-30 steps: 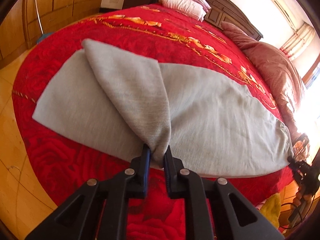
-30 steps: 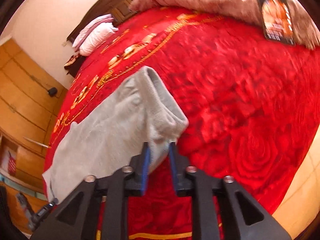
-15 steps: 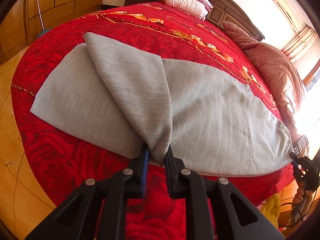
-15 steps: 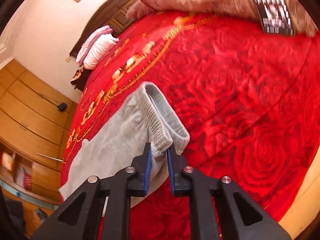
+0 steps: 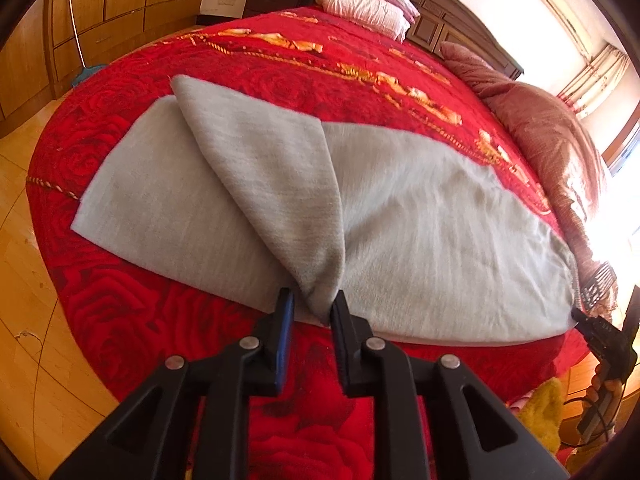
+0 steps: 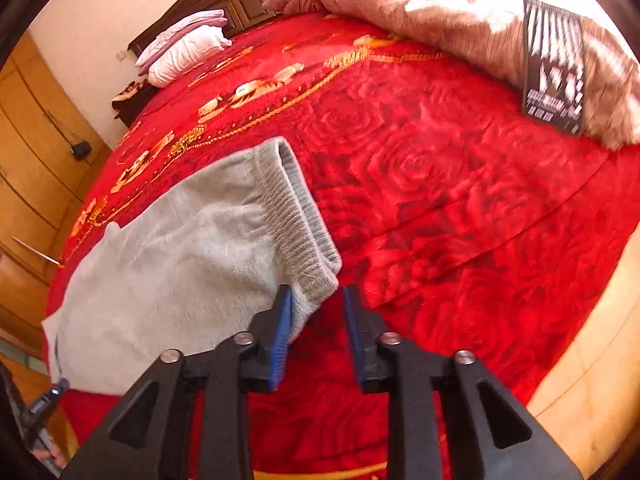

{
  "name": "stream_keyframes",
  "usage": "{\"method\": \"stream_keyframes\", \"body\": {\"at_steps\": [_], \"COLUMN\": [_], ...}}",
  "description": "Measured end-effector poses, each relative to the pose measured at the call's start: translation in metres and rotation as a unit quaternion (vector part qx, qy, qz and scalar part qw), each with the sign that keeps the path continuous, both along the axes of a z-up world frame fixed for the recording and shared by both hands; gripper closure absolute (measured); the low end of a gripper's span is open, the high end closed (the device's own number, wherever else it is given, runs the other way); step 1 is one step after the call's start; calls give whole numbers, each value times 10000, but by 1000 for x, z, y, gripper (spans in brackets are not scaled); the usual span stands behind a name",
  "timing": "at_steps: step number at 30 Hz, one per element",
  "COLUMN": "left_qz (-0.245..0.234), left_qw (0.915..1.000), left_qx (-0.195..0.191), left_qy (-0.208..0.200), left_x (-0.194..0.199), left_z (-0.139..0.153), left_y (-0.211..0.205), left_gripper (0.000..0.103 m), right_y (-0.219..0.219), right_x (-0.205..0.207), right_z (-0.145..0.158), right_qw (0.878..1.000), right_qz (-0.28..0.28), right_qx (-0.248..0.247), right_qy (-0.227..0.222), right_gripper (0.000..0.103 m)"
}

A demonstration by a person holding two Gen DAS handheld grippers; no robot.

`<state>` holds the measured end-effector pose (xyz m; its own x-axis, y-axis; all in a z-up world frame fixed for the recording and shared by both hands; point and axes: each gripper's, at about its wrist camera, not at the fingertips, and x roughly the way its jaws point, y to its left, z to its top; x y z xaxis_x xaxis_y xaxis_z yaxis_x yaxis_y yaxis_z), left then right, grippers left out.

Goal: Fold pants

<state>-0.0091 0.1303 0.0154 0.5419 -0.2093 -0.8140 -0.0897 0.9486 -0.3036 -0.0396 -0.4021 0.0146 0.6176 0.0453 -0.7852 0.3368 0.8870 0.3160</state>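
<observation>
Red bed (image 5: 224, 64) under grey pants (image 5: 432, 232); my left hand-held gripper (image 5: 312, 312) pinching folded leg, right hand-held gripper (image 6: 316, 312) spread (waistband corner between fingers).

Open bedspread (image 6: 460, 208) beyond pants (image 6: 180, 264).

Left black two-finger tongs with blue pads (image 5: 311, 310): jaws slightly parted, a gathered point of grey knit pants (image 5: 312, 208) sits between the fingers, grip loose or releasing, can't tell which. Right black two-finger tongs with blue pads (image 6: 317, 312): jaws spread wide, waistband corner touches the left pad (image 6: 282, 336) only, not clamped. Both point forward, level.
</observation>
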Motion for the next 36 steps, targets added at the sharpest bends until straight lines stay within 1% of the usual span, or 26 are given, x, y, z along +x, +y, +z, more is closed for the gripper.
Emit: {"method": "stream_keyframes", "body": {"at_steps": [1,3,4,5,8,12,15,19,24,27,29,30,32,33,36], "left_qz": [20,87,94,92,128,144,78,57,125,176,211,225,290,306,393], "left_qw": [10000,9998,9997,9995,9987,9977,9977,9977,9952,9932,9912,9903,9891,9891,9930], "left_qx": [5,107,151,213,351,391,462,581,955,1146,1304,1372,1441,1437,1089], "left_qy": [-67,-160,-182,-212,-361,-530,-485,-355,-146,38,14,-18,-122,-137,-216], "left_x": [-3,-8,-10,-11,-9,11,32,61,91,104,107,107,105,104,98], "left_z": [5,12,15,19,32,45,46,40,23,11,6,5,5,5,9], "left_y": [3,8,10,12,17,16,9,-3,-18,-22,-24,-24,-23,-22,-10], "left_gripper": [81,70,62,60,59,57,56,55,55,55,56,56,72,83,96], "right_y": [3,10,14,18,35,67,93,120,135,133,130,129,125,122,117], "right_x": [-4,-12,-13,-13,-6,13,26,34,37,40,42,43,44,43,43], "right_z": [8,21,27,32,43,37,28,21,13,4,-3,-8,-17,-19,-21], "right_qw": [9999,9992,9991,9990,9979,9945,9912,9868,9844,9855,9863,9862,9866,9871,9871], "right_qz": [-6,3,46,132,497,1006,1322,1622,1749,1679,1617,1615,1560,1516,1454], "right_qx": [-142,-343,-347,-289,-66,103,83,-6,-137,-92,-19,61,256,357,597], "right_qy": [-56,-183,-251,-324,-415,-256,-73,24,120,209,312,360,399,359,309], "right_gripper": [75,75,75,75,75,75,75,75,75,75,75,75,74,74,73]}}
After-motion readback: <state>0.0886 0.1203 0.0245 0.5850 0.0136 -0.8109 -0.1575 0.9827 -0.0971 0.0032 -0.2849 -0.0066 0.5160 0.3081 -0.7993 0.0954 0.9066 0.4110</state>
